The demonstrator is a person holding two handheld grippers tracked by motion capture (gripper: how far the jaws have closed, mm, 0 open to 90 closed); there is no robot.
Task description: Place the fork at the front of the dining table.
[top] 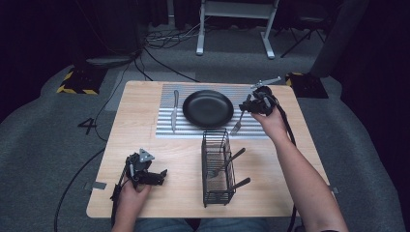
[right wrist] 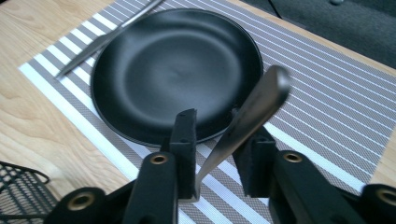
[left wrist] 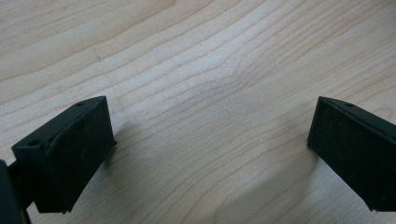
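Right hand-held gripper (right wrist: 217,154) loosely straddles fork (right wrist: 252,116) beside plate (right wrist: 173,70).

Dim room, lit tabletop, soft shadows, blurred handle close to lens

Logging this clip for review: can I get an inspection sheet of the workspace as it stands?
Surface: wooden table with a striped mat at the far side.
Job's things: black plate on the mat, knife to its left, fork to its right with its tines on the mat.
Clutter: wire basket with two utensil handles sticking out.
Grippers: left gripper open over bare wood; right gripper has its jaws apart around the fork handle, apparently unclamped.
Cables: one cable trails from the left gripper to the floor; loose floor cables beyond the table.
Surroundings: grey carpet, white desk legs, dark curtains.
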